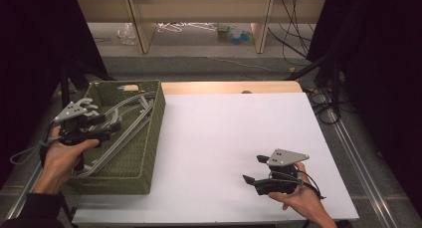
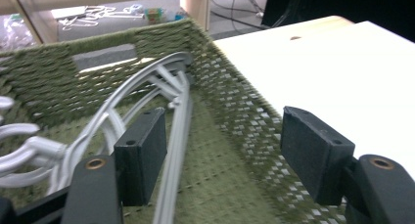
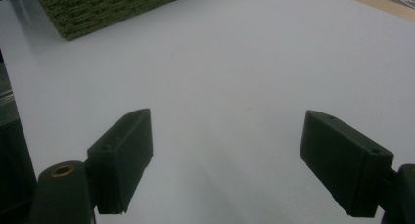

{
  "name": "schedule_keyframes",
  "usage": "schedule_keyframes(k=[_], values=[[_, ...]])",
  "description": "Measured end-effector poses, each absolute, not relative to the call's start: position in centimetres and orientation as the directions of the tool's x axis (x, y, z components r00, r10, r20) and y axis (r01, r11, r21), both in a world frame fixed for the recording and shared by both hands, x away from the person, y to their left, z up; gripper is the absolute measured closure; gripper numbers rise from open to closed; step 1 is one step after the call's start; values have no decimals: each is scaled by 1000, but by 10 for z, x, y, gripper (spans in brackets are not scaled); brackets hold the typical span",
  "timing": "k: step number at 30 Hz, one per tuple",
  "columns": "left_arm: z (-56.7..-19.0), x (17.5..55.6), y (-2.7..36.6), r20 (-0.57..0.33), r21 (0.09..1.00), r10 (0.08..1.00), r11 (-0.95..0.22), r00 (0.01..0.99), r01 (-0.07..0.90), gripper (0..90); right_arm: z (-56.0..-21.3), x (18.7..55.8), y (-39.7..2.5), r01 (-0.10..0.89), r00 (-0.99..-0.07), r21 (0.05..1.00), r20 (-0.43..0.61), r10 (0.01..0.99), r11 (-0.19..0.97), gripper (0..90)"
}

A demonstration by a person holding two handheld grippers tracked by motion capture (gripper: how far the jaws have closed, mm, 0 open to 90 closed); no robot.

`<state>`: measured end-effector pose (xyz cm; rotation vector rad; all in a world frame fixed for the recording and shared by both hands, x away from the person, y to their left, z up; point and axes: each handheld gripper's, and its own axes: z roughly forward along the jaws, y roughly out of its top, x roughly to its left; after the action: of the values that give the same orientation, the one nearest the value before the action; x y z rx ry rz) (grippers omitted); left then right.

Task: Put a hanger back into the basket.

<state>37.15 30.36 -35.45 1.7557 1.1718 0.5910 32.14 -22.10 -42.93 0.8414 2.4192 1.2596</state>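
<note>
Step in hand, as judged: approach to the hangers [image 1: 127, 119] in the basket [image 1: 157, 133]. Left gripper [image 2: 215, 153] inside the basket, jaws spread wide and holding nothing; one jaw set just beside the straight bar of the top hanger, the other near the woven wall on the table side. Hangers lying flat on the basket floor, grey-white, stacked loosely, hooks toward the left of the left gripper view. Basket at the left edge of the table [image 1: 239, 138]. Right gripper [image 1: 255, 169] low over the bare white surface, well apart from the basket, jaws likewise spread and empty.

Next move, probably: shift sideways to bring the bar between the jaws, then close and lift clear of the rim. Risk of two hangers rising together where tangled. Right gripper free to receive or steady.
</note>
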Motion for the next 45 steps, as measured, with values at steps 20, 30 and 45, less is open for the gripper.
schedule_keyframes(k=[20,30,45], values=[[-354,333,256,-65,893,875,-164,480,419,314,-430,321,-220,363,-792,815,15,610,451,209],[-359,316,231,-55,900,865,-174,500,400,310,-431,322,-221,360,-796,817,17,605,451,209],[-375,294,193,-47,896,842,-202,538,395,301,-429,323,-222,353,-794,825,15,607,441,207]])
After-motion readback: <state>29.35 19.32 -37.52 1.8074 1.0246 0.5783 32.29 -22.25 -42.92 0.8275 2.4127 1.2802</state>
